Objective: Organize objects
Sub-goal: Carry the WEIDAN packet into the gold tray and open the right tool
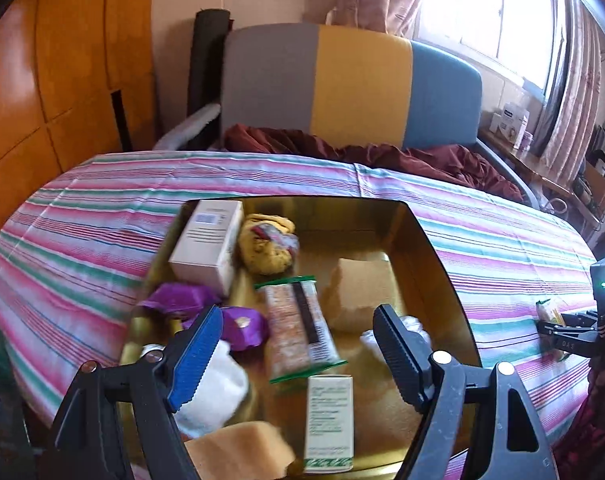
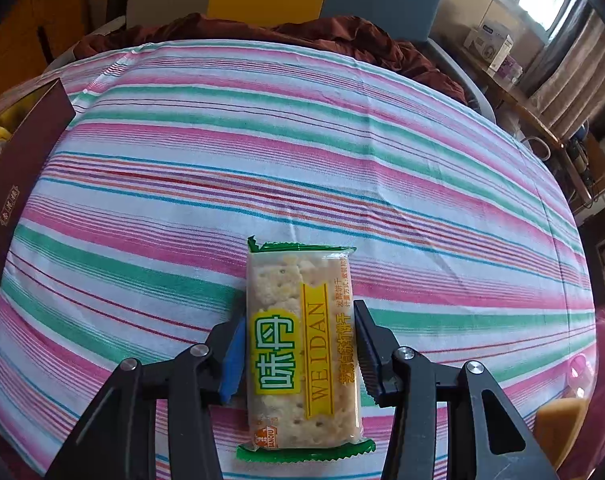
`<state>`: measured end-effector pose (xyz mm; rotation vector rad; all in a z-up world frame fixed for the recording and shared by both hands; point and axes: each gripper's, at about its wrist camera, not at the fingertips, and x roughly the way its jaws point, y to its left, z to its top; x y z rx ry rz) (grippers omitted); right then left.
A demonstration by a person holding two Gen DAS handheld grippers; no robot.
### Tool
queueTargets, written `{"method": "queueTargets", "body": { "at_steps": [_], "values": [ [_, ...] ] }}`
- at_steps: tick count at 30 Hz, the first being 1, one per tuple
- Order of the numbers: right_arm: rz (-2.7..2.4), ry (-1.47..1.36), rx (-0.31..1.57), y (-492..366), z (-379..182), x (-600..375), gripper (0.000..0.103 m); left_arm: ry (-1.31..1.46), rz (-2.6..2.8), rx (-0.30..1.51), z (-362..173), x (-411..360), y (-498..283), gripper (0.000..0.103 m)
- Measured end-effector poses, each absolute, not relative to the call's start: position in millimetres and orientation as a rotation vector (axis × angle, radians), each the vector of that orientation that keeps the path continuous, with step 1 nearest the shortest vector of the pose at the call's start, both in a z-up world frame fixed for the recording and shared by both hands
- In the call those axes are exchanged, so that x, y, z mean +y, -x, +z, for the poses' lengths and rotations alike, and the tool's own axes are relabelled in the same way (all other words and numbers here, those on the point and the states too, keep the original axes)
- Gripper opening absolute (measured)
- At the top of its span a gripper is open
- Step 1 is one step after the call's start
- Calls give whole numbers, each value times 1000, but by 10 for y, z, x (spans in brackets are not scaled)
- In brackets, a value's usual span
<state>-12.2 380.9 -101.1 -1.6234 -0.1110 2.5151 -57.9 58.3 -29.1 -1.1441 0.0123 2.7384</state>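
Gold lining shows inside the open box point(image 1: 434, 256) on the striped cloth, directly under the left gripper point(image 1: 298, 356), whose jaws stand wide with nothing between them. Nearest in that box lie a tan sponge block point(image 1: 242, 450), a small white-and-green carton point(image 1: 329, 420) and a white soft item point(image 1: 218, 396). Beyond them sit 2 purple wrapped pieces point(image 1: 206, 312), a cracker packet with green ends point(image 1: 300, 332), another tan block point(image 1: 362, 292), then a white carton point(image 1: 206, 248) and a yellow wrapped bun point(image 1: 268, 246) at the far side.

In the right wrist view, the right gripper point(image 2: 300, 354) points steeply down and is clamped on the sides of a second cracker packet point(image 2: 302, 352), labelled WEIDAN, which lies flat on the cloth well apart from the box. A dark maroon box wall point(image 2: 18, 160) stands at that view's left edge.

A pink, green and white striped tablecloth point(image 2: 302, 140) covers the table. Behind it lie crumpled maroon fabric point(image 1: 382, 156) and a grey, yellow and blue chair back point(image 1: 358, 88), with curtains and a bright window point(image 1: 502, 12) beyond.
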Motion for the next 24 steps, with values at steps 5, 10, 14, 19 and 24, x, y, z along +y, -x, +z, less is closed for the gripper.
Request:
{"method": "queueTargets", "body": {
  "at_steps": [5,10,14,19,24],
  "values": [
    [2589,1675,-7,79,-908,3489,48,1128,2765,-14,-260,442,512,79],
    [2748,1628,8,57,-612,2942,48,1116,2784,-28,-240,344,444,79],
    [2908,1565,19,63,-314,2476,48,1110,2795,-45,-235,277,414,79],
    [3053,1534,38,74,-168,1879,49,1088,2821,-52,-202,204,353,79],
    [3111,1579,2,102,-275,1408,49,1059,2857,-57,-142,99,292,79]
  ]
}}
